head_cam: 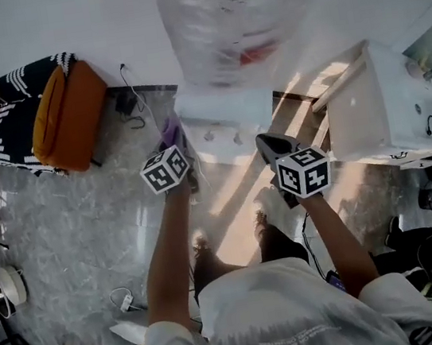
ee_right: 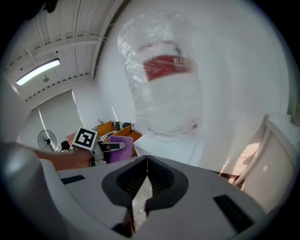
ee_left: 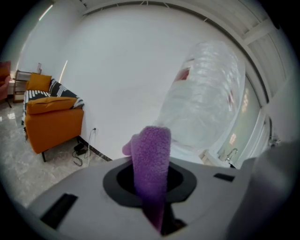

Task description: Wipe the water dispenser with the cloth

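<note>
The white water dispenser (head_cam: 225,122) stands against the wall straight ahead, and its big bottle (head_cam: 244,11) is wrapped in clear plastic. My left gripper (head_cam: 176,145) is shut on a purple cloth (head_cam: 168,132), held just beside the dispenser's left front corner. In the left gripper view the cloth (ee_left: 151,164) sticks up between the jaws, with the bottle (ee_left: 206,103) behind it. My right gripper (head_cam: 268,145) hovers in front of the dispenser's right side, jaws together and holding nothing. The right gripper view shows the bottle (ee_right: 164,79), the dispenser top (ee_right: 173,147) and the cloth (ee_right: 119,149).
An orange sofa (head_cam: 67,117) with a striped cushion (head_cam: 17,109) stands at the left. A plug and cable (head_cam: 129,100) lie by the wall. A white cabinet (head_cam: 386,102) stands right of the dispenser. A power strip (head_cam: 125,302) lies on the marble floor near my feet.
</note>
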The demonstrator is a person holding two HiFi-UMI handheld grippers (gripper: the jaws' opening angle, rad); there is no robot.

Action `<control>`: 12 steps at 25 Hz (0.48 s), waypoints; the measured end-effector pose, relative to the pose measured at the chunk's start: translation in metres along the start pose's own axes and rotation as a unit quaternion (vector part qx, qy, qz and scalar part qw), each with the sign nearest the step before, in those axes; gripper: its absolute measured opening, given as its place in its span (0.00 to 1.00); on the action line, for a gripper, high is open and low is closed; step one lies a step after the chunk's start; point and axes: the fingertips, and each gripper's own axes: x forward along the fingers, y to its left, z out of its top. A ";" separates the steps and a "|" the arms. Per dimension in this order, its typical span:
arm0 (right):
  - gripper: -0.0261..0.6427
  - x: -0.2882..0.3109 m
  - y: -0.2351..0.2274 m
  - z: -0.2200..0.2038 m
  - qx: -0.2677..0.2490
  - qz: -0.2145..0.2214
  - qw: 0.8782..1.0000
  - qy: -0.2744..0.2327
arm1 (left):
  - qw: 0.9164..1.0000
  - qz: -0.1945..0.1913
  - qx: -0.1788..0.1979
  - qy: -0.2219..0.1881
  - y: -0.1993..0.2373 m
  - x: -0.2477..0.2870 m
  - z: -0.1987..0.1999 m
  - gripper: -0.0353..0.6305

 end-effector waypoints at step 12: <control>0.06 0.041 0.016 -0.053 0.096 -0.139 0.986 -0.003 | 0.971 -0.160 0.168 0.060 0.009 0.057 -0.045 0.13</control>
